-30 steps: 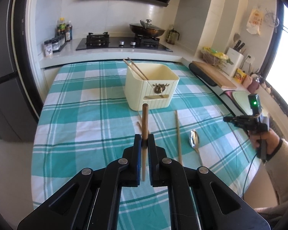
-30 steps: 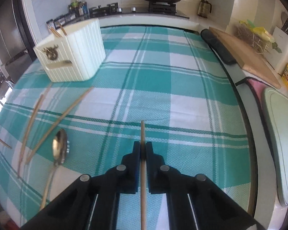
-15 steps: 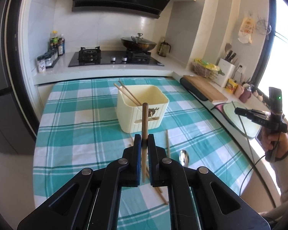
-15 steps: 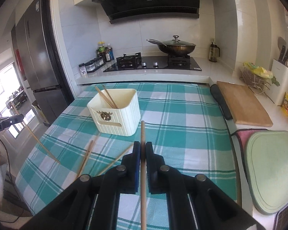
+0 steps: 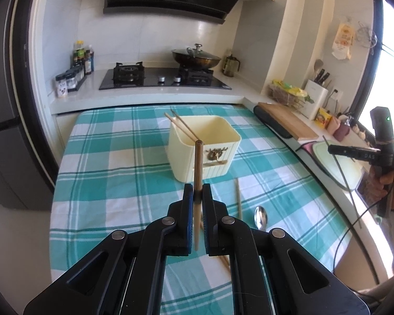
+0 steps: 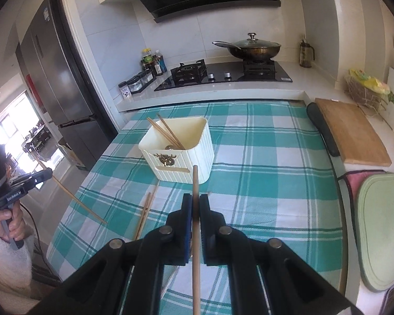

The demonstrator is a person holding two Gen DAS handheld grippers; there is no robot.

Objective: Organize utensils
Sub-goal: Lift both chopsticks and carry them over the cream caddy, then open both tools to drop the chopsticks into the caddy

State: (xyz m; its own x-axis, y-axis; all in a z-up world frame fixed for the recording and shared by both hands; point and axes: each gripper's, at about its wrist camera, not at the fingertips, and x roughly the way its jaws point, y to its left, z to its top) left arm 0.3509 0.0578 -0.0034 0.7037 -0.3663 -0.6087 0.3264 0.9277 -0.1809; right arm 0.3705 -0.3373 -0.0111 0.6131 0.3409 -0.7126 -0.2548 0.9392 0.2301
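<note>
Gripping one chopstick (image 5: pixel 197 173) each, left tool (image 5: pixel 197 197), right tool (image 6: pixel 195 207), cream holder (image 5: pixel 205 147) just beyond both tips.

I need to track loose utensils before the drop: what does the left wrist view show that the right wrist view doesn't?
Only the left wrist view shows the spoon lying on the tablecloth, and the right gripper with its chopstick.

Only the right wrist view shows the left gripper from outside, the fridge, and a dark round thing inside the bin.

Both show the cream bin with two chopsticks and loose chopsticks on the cloth.
</note>
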